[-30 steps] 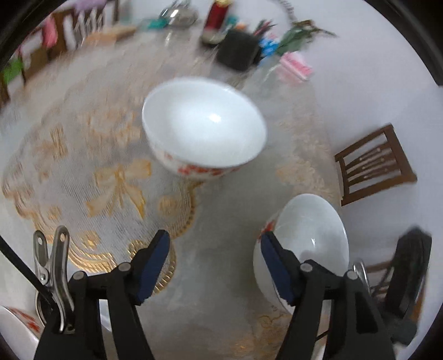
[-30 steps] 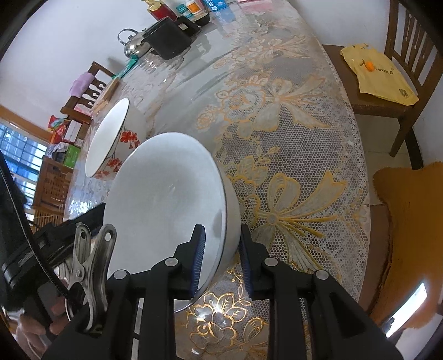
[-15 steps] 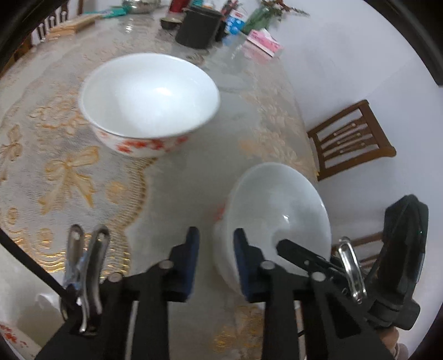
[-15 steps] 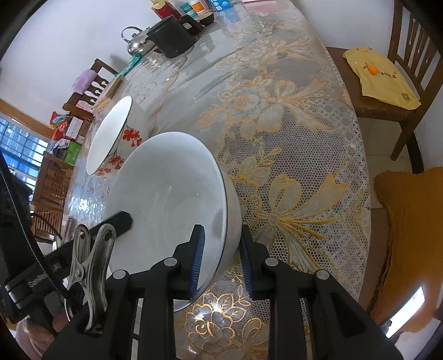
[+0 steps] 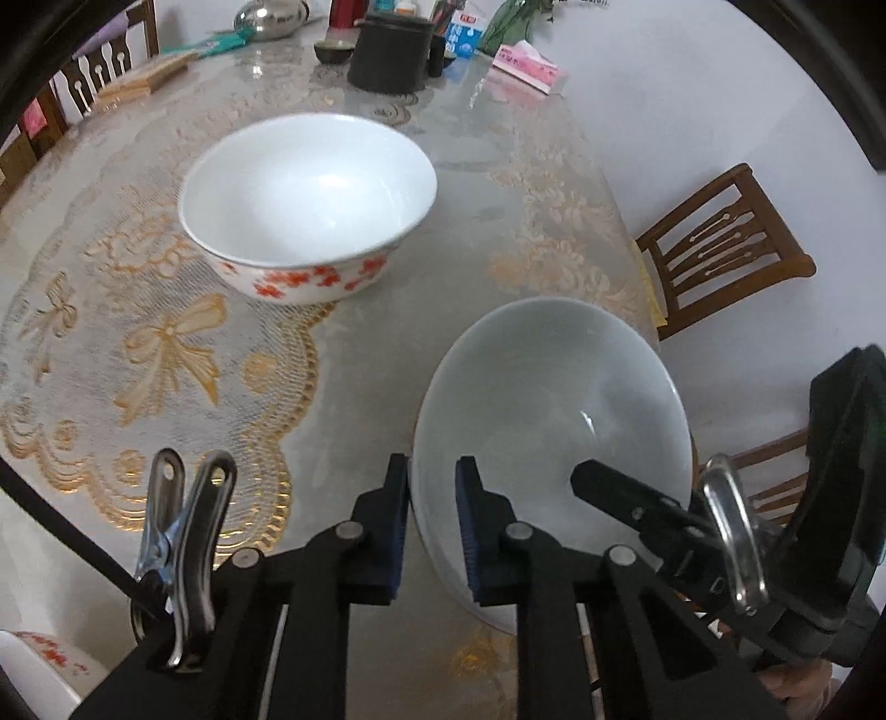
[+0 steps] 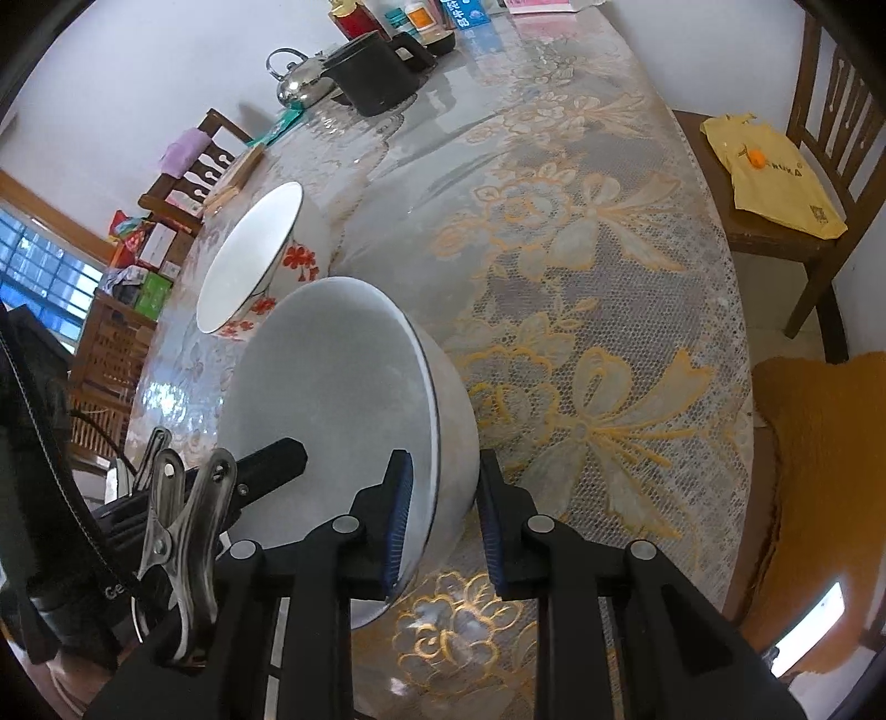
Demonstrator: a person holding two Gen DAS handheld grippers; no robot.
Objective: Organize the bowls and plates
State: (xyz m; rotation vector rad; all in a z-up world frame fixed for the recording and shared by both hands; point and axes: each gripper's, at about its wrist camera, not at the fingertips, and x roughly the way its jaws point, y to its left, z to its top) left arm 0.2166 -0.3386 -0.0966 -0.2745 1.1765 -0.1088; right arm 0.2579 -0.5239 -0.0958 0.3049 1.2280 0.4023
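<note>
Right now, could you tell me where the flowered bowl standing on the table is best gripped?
Take the flowered bowl by its thin rim, from above, one finger inside and one outside. It stands upright and open-mouthed, and its wall flares too wide to span. The near edge looks unobstructed.

Both grippers on one white bowl, a second bowl beyond

At the lower centre of the frame the left gripper (image 5: 432, 520) is clamped on the near rim of the plain bowl (image 5: 554, 410), one blue pad outside the wall and one inside; at lower right the right gripper (image 5: 603, 487) reaches over the same bowl's rim, one black finger inside it. The flowered bowl (image 5: 307, 205) stands upright at upper centre on the gold lace tablecloth (image 5: 166, 354), apart from the plain bowl. A black mug (image 5: 393, 52) and a pink packet (image 5: 529, 61) sit along the top edge, and a wooden chair (image 5: 720, 243) stands at right.
</note>
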